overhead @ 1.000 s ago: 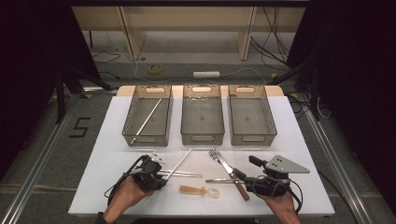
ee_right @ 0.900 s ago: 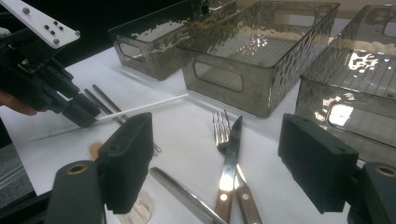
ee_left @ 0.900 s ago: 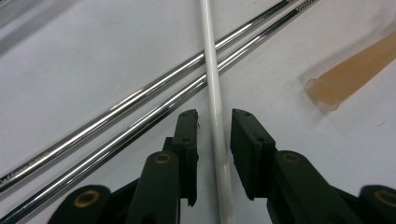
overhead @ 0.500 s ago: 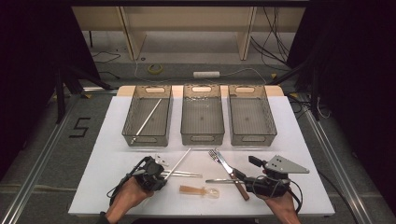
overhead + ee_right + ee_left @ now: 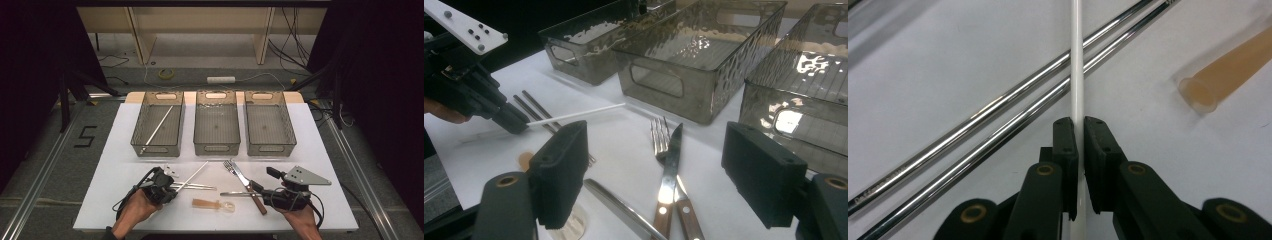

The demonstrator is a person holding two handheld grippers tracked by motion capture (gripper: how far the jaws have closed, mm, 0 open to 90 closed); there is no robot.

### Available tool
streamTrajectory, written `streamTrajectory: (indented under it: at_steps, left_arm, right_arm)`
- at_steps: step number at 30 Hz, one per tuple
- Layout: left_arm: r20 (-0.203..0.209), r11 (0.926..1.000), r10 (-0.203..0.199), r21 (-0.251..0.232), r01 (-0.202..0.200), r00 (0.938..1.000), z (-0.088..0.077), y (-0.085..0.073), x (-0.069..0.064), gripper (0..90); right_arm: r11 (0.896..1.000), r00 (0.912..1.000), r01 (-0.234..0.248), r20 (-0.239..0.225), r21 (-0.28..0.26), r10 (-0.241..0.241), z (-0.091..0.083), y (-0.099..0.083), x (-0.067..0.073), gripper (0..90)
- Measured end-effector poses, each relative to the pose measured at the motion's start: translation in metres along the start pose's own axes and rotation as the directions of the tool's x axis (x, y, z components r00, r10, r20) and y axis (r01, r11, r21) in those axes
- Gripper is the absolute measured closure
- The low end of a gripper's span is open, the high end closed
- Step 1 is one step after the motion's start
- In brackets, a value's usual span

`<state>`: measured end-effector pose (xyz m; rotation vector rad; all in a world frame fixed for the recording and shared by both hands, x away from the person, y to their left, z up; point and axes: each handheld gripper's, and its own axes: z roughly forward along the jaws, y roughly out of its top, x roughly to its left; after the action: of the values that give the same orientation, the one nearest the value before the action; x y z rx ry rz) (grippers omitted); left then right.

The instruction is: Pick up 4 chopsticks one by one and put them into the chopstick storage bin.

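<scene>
The white tabletop (image 5: pixel 100 200) fills the frame's middle. At lower left, the left hand-held gripper (image 5: pixel 1079 131) has just been closing and now clamps a white chopstick (image 5: pixel 1076 60) crossing two steel chopsticks (image 5: pixel 998 107). At lower right, the right hand-held gripper (image 5: pixel 654 165) is spread wide, empty.

Hidden and cropped parts

In the left gripper view, near end of white stick (image 5: pixel 1077 75) swallowed between the left tool's (image 5: pixel 1079 131) closed jaws, far end cropped by top edge; steel chopsticks (image 5: pixel 998 115) run off both edges; amber spoon (image 5: pixel 1228 65) cropped at right. In the right gripper view, knife (image 5: pixel 669 185) and fork (image 5: pixel 659 137) handles cut off below, spoon mostly hidden behind right tool (image 5: pixel 664 175).
</scene>
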<state>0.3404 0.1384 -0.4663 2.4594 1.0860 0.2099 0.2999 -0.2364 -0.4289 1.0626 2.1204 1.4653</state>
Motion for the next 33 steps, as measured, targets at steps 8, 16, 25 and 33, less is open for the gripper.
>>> streamTrajectory:
  at_steps: [8,16,25,33]
  left_arm:
    - [0.026,0.9996,-0.009,-0.027,0.010,0.9996,-0.008,0.001,0.002,84.1]
    - [0.044,0.9986,-0.011,-0.052,0.014,0.9990,-0.021,0.003,0.007,84.1]
    - [0.051,0.9960,-0.005,-0.089,0.010,0.9987,-0.030,0.010,0.011,84.1]
    - [0.050,0.9907,-0.009,-0.135,0.016,0.9987,-0.045,0.020,0.020,84.1]
  right_arm:
    - [1.000,1.0000,0.001,-0.002,-0.001,-0.001,0.000,0.000,0.000,27.8]
    - [1.000,1.0000,-0.004,0.001,0.002,0.004,0.000,0.000,0.000,27.8]
    - [1.000,1.0000,-0.005,0.001,0.002,0.005,0.000,-0.001,-0.001,27.8]
    - [1.000,1.0000,-0.007,0.001,0.003,0.007,0.001,-0.001,-0.001,27.9]
